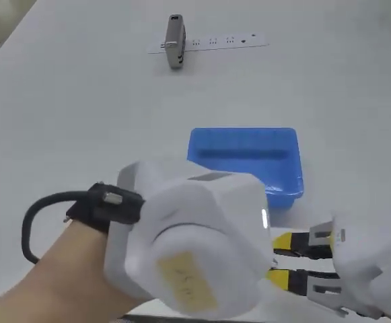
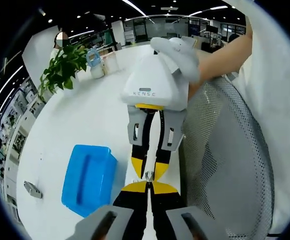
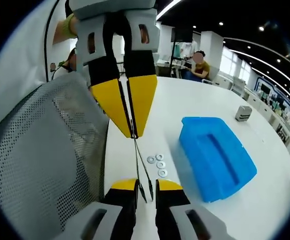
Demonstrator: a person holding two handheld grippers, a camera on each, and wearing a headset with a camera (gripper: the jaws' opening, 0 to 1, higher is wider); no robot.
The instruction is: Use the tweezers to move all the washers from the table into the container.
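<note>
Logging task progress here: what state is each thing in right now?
left tongs: shut on tweezers, at the joined end
right tongs: open, flanking the tweezers' tips
tweezers: prongs apart, holding nothing
container: upright, nothing inside
washers: four, loose beside the container

We see left gripper (image 3: 133, 132) pinching tweezers (image 3: 140, 167), tips between parted right gripper (image 3: 145, 184) jaws; four washers (image 3: 160, 165) near blue container (image 3: 217, 157).

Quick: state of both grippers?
Left gripper: shut on the tweezers.
Right gripper: jaws flank the tweezers' arms; grip cannot be told.
</note>
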